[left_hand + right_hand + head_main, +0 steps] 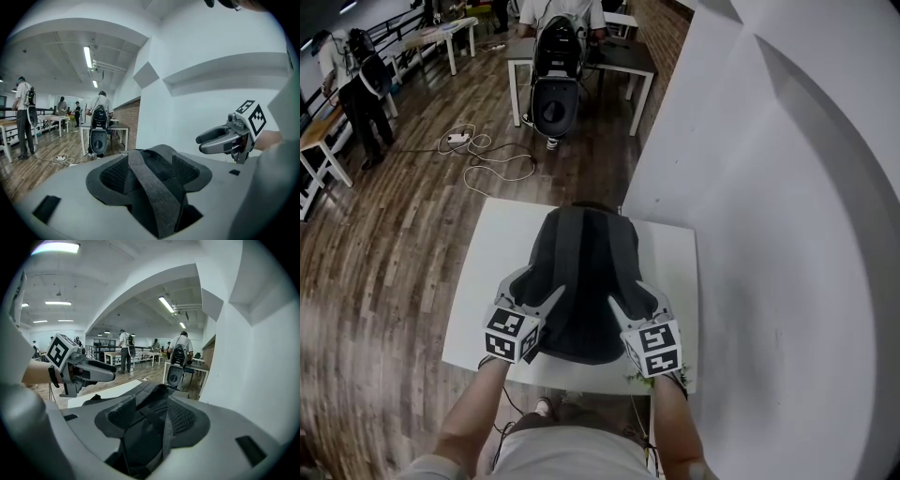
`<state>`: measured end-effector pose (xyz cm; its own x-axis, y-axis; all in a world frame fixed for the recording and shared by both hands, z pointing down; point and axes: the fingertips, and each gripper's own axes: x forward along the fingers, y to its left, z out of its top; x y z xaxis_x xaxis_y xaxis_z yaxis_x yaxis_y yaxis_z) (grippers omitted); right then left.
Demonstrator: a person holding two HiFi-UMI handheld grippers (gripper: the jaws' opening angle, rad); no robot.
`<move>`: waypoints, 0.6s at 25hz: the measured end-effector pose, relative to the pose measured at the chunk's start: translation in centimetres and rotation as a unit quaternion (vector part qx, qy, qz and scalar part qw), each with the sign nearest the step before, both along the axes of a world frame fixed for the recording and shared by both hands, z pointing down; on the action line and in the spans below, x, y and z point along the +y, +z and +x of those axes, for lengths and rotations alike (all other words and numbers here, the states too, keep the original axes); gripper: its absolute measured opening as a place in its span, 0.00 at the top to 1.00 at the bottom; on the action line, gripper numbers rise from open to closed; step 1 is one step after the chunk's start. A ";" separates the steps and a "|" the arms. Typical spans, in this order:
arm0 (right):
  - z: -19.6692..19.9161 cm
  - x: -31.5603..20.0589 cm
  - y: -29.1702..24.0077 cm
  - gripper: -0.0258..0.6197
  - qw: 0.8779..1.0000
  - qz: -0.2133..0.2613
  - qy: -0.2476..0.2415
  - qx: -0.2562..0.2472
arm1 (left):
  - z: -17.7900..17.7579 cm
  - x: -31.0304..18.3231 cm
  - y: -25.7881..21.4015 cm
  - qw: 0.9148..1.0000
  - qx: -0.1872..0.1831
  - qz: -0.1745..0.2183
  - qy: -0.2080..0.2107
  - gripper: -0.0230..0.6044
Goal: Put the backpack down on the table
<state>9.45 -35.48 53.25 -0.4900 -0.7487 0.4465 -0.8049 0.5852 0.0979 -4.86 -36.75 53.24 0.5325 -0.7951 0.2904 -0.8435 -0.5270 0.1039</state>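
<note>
A dark grey backpack [586, 272] lies flat on the small white table [492, 272], its top pointing away from me. My left gripper [534, 292] sits at its near left corner and my right gripper [636, 298] at its near right corner. In the left gripper view the jaws [149, 171] stand apart, and a grey shoulder strap [152, 192] runs loosely through the gap. The right gripper [152, 416] is likewise open, with a thin strap [166, 437] and dark fabric between its pads. Each gripper shows in the other's view: the right gripper [220, 140] and the left gripper [89, 371].
A white wall [769, 187] runs close along the table's right edge. Wooden floor with a coiled cable [492, 164] lies beyond the table. A person with a backpack [555, 75] sits at a desk further back, and other people stand at the far left [361, 84].
</note>
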 end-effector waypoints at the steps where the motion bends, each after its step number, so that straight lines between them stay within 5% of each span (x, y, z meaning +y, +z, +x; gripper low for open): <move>1: 0.0 0.1 -0.1 0.60 1.000 0.002 0.003 0.000 | -0.1 0.2 -0.2 1.000 0.000 0.004 -0.001 0.47; 7: -0.2 0.9 -1.2 0.62 1.000 0.011 0.022 -0.002 | -1.3 1.3 -1.7 1.000 0.005 0.028 -0.014 0.64; 15: -1.0 2.3 -3.4 0.84 0.998 0.033 0.047 -0.003 | -3.3 3.2 -4.5 0.998 0.005 0.059 -0.033 0.87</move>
